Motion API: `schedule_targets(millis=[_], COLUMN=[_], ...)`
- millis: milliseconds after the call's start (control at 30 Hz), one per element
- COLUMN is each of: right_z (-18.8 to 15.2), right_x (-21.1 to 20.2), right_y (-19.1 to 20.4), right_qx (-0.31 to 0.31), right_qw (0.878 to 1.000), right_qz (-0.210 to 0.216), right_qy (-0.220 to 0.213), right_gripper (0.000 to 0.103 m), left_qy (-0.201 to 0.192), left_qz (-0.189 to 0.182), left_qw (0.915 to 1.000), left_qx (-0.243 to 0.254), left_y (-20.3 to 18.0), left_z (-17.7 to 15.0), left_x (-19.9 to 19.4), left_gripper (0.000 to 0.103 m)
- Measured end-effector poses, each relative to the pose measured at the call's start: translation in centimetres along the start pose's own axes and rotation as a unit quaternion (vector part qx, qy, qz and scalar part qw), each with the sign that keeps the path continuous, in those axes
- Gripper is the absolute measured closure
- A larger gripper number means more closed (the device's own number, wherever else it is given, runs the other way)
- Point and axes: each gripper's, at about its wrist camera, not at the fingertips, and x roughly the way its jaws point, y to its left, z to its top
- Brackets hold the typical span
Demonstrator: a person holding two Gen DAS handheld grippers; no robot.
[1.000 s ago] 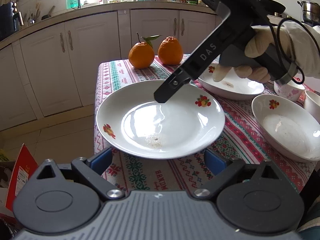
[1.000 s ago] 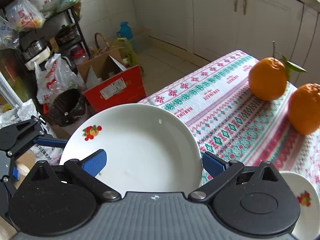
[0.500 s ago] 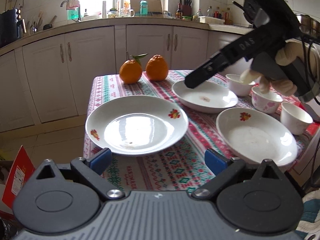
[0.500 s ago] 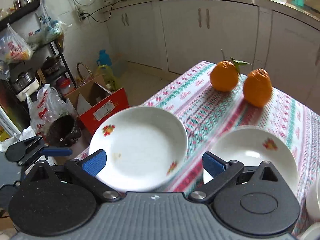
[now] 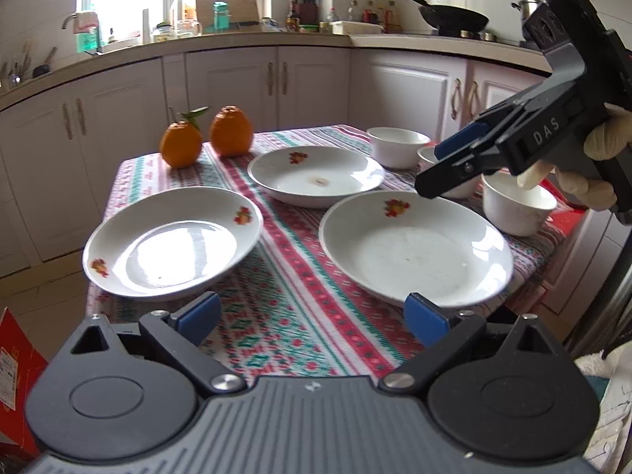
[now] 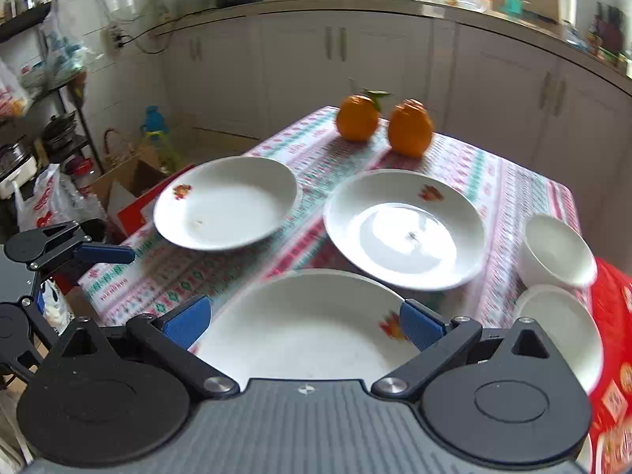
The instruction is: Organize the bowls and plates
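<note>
Three white plates with fruit prints lie on the patterned tablecloth: a left plate (image 5: 173,241), a far plate (image 5: 316,173) and a near right plate (image 5: 414,245). White bowls (image 5: 397,146) (image 5: 517,201) stand at the right. My left gripper (image 5: 312,316) is open and empty, just off the table's near edge between the two near plates. My right gripper (image 5: 436,172), in a gloved hand, hovers by the bowls. In the right wrist view the right gripper (image 6: 303,322) is open above the near plate (image 6: 308,339), holding nothing.
Two oranges (image 5: 181,148) (image 5: 231,130) sit at the table's far left corner. A red cloth (image 6: 616,316) lies beside the bowls (image 6: 557,251). White cabinets ring the room. Boxes and bags (image 6: 130,181) stand on the floor left of the table.
Both grippers drew back from the left plate, which stays on the table. The right gripper swung right toward the bowls and near right plate. The left view backed off and turned right.
</note>
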Motion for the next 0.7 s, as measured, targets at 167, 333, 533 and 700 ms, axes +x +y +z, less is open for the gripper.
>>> schedule_targets(millis=[167,333,533,700], right_z=[-1.2,-1.9,-1.9,-1.6], right_x=[-0.9,-0.2,1.6,3.1], right_y=[-2.2,-3.9,-5.3,-6.0], right_qx=[0.026,0.054,0.077,0.090], right_qw=[1.000,0.998,0.995,0.991], right_qz=[-0.012,-0.005,0.007,0.018], right_qy=[0.005,0.030,0.065,0.093], right_gripper=[0.000,0.000,0.000,0.000], left_qy=[0.012,0.024,0.034,0.041], left_qz=[-0.022,-0.040,-0.060,-0.080], left_qw=[0.9996,0.9984,0.9966,0.9951], left_qx=[0.014,0.032,0.044,0.043], left_y=[-1.6,-2.7,-3.2,-3.4], left_z=[-0.2,-0.4,-0.3,-0.5], left_x=[1.1,2.4,4.1,5.3], left_gripper=[0.004,0.004,0.004,0.004])
